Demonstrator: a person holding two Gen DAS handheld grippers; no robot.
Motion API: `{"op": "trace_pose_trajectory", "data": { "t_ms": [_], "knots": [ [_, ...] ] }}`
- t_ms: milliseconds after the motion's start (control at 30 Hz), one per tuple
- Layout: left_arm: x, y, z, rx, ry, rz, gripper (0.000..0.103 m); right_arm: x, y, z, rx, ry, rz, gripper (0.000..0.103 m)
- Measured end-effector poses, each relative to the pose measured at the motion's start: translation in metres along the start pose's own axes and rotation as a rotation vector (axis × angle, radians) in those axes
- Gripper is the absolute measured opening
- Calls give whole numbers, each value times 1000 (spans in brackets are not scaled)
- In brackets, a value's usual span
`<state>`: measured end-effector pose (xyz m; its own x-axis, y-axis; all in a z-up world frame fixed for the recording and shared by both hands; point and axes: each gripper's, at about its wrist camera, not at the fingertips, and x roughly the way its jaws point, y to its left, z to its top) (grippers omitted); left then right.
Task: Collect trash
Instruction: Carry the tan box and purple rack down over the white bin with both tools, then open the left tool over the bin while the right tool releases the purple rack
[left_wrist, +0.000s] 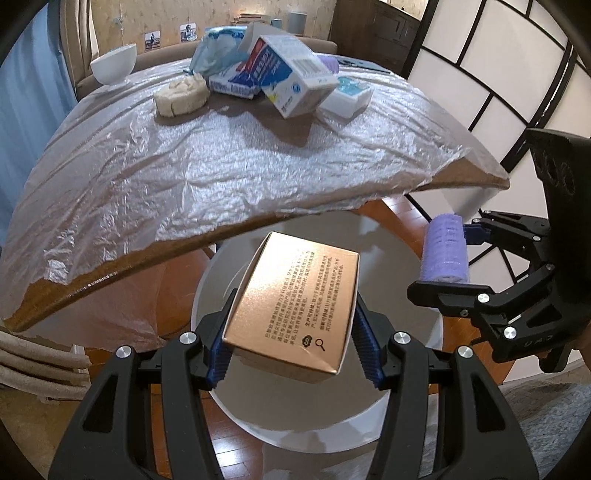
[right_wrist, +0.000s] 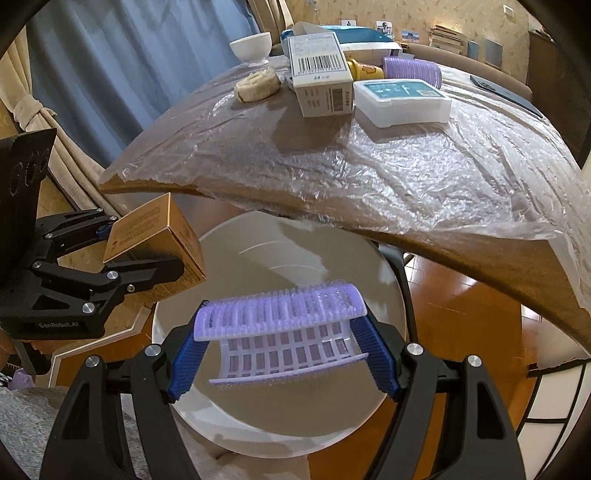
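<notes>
Both grippers hang side by side over the white bin (left_wrist: 406, 295): left gripper (left_wrist: 291, 328) clamps the gold box (left_wrist: 295, 295), right gripper (right_wrist: 280, 350) pinches the purple hair roller (right_wrist: 280, 314).

Gold box (left_wrist: 295, 295) and purple hair roller (right_wrist: 284, 332), claw-held above white bin (right_wrist: 288, 236).

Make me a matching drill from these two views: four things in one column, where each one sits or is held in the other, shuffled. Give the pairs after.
1. gold box
2. purple hair roller
3. white bowl
4. round white bin

A. on the plastic-covered table's far side
B. in the right gripper
C. on the floor below the table edge
D. in the left gripper

Pairs: 1-D, 2-B, 3-A, 4-C
</notes>
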<state>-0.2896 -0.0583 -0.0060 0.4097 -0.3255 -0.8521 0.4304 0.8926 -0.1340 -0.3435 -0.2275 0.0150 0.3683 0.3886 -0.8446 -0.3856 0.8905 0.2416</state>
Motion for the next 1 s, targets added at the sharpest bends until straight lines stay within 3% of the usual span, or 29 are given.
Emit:
{"op": "trace_pose_trajectory", "data": {
  "t_ms": [1000],
  "knots": [
    [48, 13, -16, 25, 106, 35, 57, 52, -4, -2, -3, 90, -30, 74]
  ]
}}
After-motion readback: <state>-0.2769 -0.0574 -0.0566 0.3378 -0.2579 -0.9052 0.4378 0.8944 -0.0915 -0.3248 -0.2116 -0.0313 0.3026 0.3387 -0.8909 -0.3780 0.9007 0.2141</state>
